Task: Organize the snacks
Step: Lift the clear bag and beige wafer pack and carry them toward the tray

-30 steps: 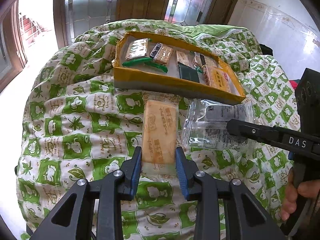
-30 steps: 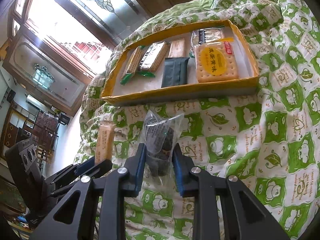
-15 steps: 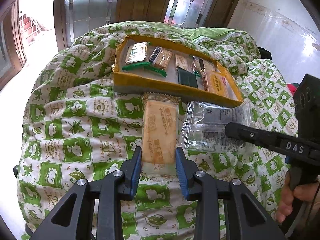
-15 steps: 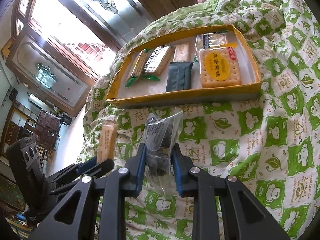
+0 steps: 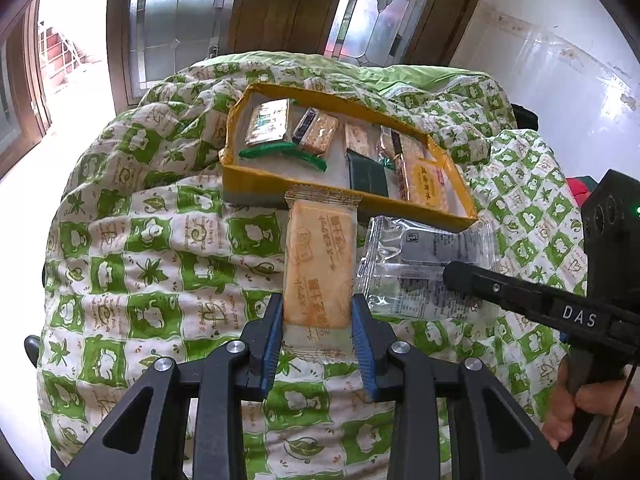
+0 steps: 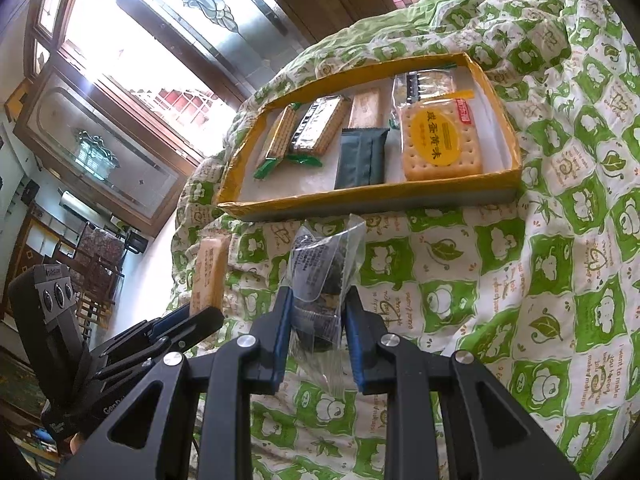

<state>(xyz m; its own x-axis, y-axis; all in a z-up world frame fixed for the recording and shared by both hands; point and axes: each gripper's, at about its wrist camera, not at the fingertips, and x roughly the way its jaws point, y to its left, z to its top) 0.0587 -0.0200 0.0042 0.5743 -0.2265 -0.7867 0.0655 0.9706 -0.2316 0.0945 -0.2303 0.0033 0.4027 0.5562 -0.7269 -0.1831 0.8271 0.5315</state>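
Green-patterned quilt (image 5: pixel 160 248) before leaded-glass windows (image 5: pixel 176 20) — white tiled wall (image 5: pixel 560 72), bright daylight.

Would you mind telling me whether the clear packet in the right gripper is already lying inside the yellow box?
No, the clear packet is clamped in the right gripper in front of the yellow box, outside its near wall.

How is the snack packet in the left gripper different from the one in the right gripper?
The orange biscuit packet in the left gripper is opaque, flat and printed; the clear packet in the right gripper is see-through, crinkled and shows dark contents. Both are gripped near one end, outside the yellow box.
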